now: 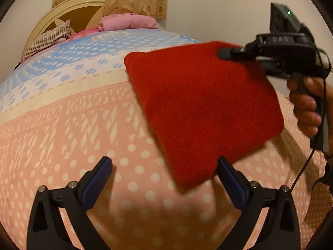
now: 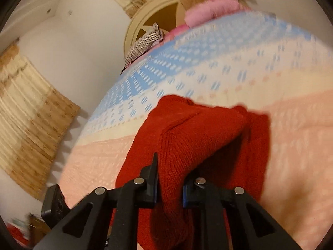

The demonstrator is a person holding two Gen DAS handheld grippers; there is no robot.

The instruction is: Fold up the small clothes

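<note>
Red knit fills the middle of the play: the red garment [image 1: 199, 108] hangs folded and lifted above the patterned bedspread [image 1: 68, 125], one upper corner pinched in the right gripper [image 1: 223, 53], its lower edge dangling just above the left gripper [image 1: 164, 179]. From the right wrist view the right gripper [image 2: 169, 179] has its fingers [image 2: 153, 177] drawn narrow and pressed onto a thick bunch of the knit, the rest draping off ahead and down. The person's right hand [image 1: 303, 106] wraps the handle at the right edge of the left wrist view, gripper pointing across toward the left.

Down low, the left gripper stands spread wide with nothing between its fingers [image 1: 97, 181]; the garment's bottom corner hangs beside the right-hand finger, and whether it touches cannot be told. It points down at the pink dotted stretch of bedspread.

Plenty of bare bedspread lies to the left and ahead. Far back, a striped pillow [image 1: 47, 39] and a pink folded pile [image 1: 129, 21] sit by the headboard [image 1: 62, 12], well apart from the action.
</note>
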